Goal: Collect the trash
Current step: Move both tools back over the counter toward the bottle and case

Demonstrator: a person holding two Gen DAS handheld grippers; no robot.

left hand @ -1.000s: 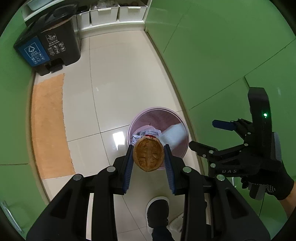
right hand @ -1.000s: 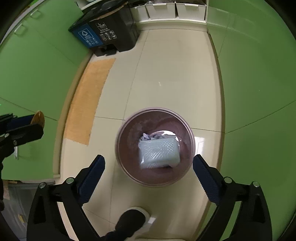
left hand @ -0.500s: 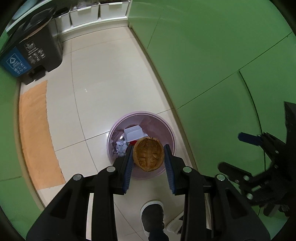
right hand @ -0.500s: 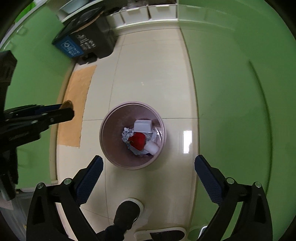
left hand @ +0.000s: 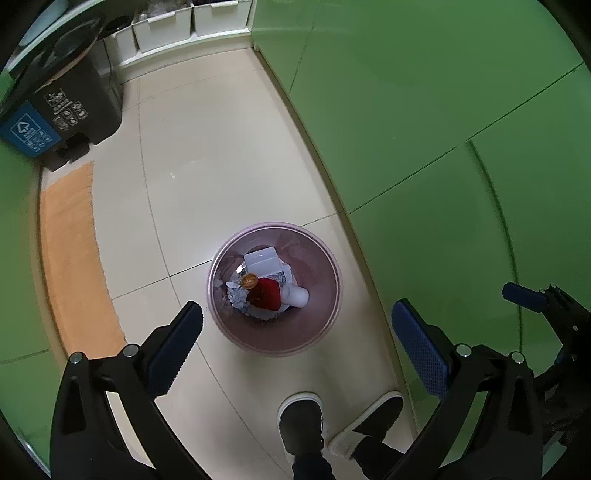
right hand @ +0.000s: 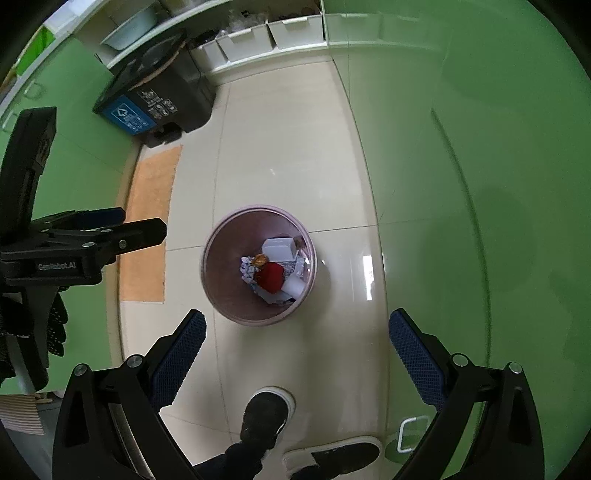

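Observation:
A round pink trash bin (left hand: 325, 251) stands on the tiled floor, also in the right wrist view (right hand: 214, 258). Inside lie a white box (left hand: 263, 261), a red item (left hand: 267, 293), a white cup (left hand: 297, 295), crumpled foil and a small brown walnut-like shell (left hand: 249, 281), which also shows in the right wrist view (right hand: 259, 260). My left gripper (left hand: 299, 343) is open and empty, high above the bin. My right gripper (right hand: 295, 350) is open and empty, also above it. The left gripper shows at the left of the right wrist view (right hand: 110, 229).
A dark recycling bin (left hand: 62, 114) stands at the back left, white storage boxes (left hand: 192, 18) behind it. An orange mat (left hand: 74, 258) lies left of the bin. Green cabinet fronts (left hand: 443, 129) line the right. The person's shoes (left hand: 301, 421) are below the grippers.
My left gripper has opened and the brown shell has dropped into the bin. Both grippers have risen higher above the bin.

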